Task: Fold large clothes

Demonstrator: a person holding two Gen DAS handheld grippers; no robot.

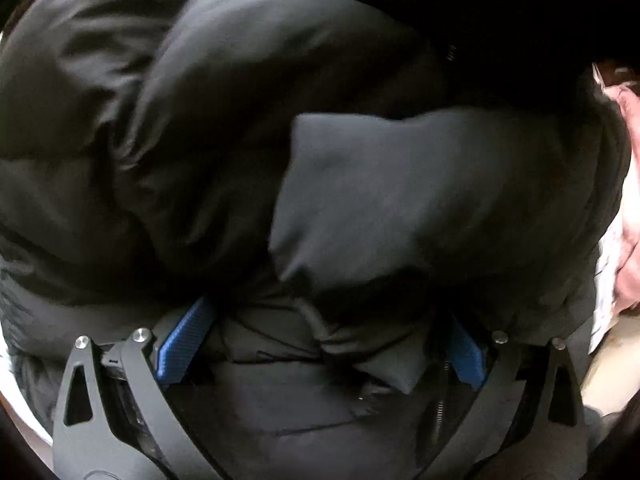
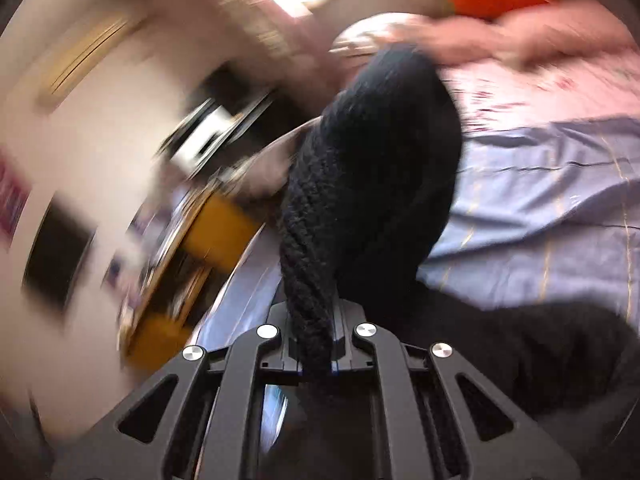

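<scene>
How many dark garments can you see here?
2: a puffy black jacket bunched under the left tool, and a black knitted piece pinched in the right one. More may be hidden.

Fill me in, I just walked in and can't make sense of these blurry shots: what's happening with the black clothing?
A person holding a claw in each hand is handling clothes on a bed. The left claw points down with its blue pads spread wide over a black puffer jacket that bunches between them; the pads do not visibly pinch it. The right claw is shut on a black knitted garment, held up above the lilac bedsheet. That view is motion-blurred. Nothing looks neatly folded yet.
</scene>
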